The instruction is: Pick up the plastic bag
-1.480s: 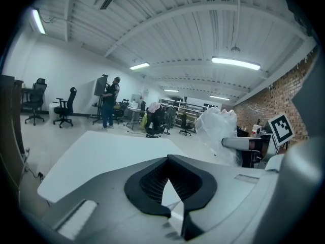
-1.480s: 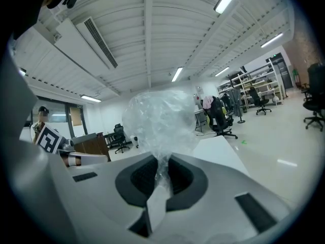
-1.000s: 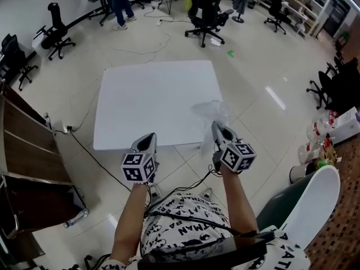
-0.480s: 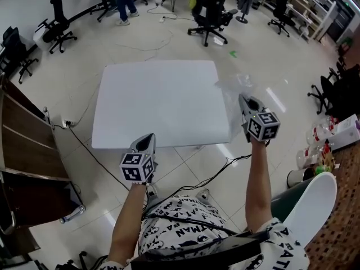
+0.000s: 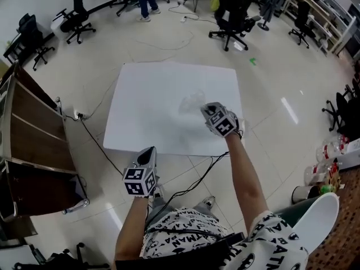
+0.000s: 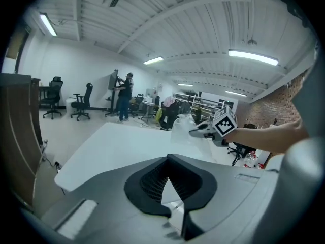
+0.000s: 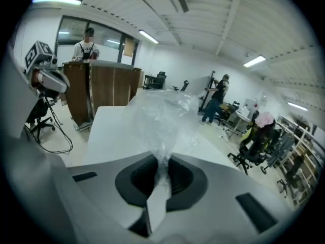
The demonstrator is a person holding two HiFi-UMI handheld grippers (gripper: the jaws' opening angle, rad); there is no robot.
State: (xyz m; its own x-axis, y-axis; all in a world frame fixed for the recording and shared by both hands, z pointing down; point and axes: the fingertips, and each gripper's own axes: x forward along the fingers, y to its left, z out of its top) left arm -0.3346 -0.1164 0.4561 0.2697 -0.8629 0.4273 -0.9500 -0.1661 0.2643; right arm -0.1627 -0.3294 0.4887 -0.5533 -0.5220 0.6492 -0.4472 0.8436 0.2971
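Note:
A clear, crumpled plastic bag [image 5: 192, 102] hangs over the right half of the white table [image 5: 147, 114]. My right gripper [image 5: 206, 109] is shut on a twisted bunch of the bag, which fans out from its jaws in the right gripper view [image 7: 158, 120]. In the left gripper view the bag [image 6: 183, 128] is held clear of the tabletop [image 6: 111, 146] by the right gripper [image 6: 199, 131]. My left gripper [image 5: 149, 152] hovers off the table's near edge, above the floor. Its jaws [image 6: 172, 200] are shut with nothing between them.
A wooden cabinet [image 5: 28, 139] stands left of the table. Black cables [image 5: 188, 181] cross the floor near my feet. Office chairs [image 5: 230, 27] and standing people are at the back. Bottles [image 5: 325, 161] and a white chair [image 5: 315, 207] are on the right.
The right gripper carried the bag from the table's near right corner out to the right, then left and forward over the tabletop. The left gripper has barely moved.

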